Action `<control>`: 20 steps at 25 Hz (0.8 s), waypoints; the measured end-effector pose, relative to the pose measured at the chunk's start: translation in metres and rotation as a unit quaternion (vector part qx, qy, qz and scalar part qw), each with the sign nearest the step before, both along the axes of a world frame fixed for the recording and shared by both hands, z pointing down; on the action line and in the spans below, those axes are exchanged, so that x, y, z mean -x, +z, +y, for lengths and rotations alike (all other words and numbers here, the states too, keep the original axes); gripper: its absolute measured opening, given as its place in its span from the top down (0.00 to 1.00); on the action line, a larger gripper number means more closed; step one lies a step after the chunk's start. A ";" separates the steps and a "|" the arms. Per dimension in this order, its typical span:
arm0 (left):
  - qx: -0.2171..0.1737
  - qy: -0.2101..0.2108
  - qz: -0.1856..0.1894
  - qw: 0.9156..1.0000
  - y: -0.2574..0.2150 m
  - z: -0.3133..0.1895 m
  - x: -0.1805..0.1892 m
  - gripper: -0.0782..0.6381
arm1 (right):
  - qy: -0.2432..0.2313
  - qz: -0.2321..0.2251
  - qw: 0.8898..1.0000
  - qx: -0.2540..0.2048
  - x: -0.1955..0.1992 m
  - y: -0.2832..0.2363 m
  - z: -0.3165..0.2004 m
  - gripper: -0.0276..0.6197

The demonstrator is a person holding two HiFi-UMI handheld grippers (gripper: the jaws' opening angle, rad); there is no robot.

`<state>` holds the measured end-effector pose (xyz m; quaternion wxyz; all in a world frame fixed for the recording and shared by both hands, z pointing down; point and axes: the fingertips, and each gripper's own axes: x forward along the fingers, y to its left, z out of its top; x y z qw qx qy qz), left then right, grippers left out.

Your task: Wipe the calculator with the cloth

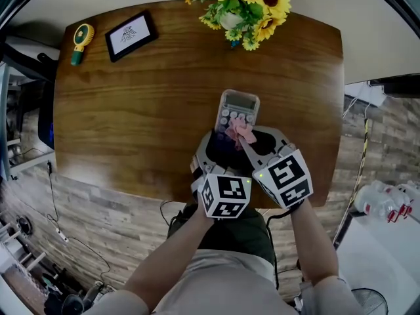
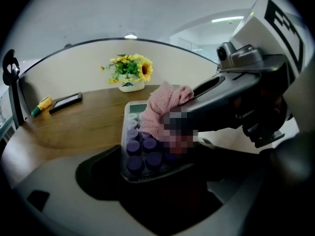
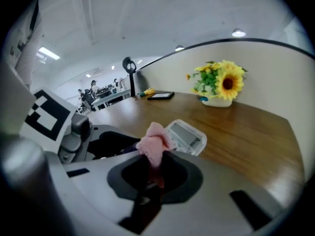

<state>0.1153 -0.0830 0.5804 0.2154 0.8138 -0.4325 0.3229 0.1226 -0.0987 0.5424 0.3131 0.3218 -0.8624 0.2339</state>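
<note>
While left gripper clamps calculator, right gripper pinches pink cloth on keys; mid-wipe, I'd sweep toward display next.

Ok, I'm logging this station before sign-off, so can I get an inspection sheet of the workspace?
Surface: wooden table, no spills seen.
Job's things: calculator lies near the front edge; pink cloth bunched on its keys.
Clutter: sunflower pot, black-framed display, yellow handheld fan along the far edge.
Tools: left tool clamps the calculator's near end; right tool shut on the cloth.
Cables: thin cable on the floor at left; second cable hangs at right.
Surroundings: plank-pattern floor, pale wall.
</note>
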 end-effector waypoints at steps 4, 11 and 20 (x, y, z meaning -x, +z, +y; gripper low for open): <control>0.001 0.001 0.000 1.000 0.001 0.000 0.000 0.24 | -0.066 0.009 0.997 0.040 0.008 0.002 0.022 0.89; -0.001 0.002 -0.001 1.000 0.000 0.000 -0.001 0.24 | -0.122 -0.007 0.988 0.095 0.002 -0.006 0.030 0.89; 0.000 0.003 0.000 1.000 0.000 0.000 -0.001 0.24 | 0.039 -0.016 0.998 -0.053 -0.029 -0.035 -0.062 0.88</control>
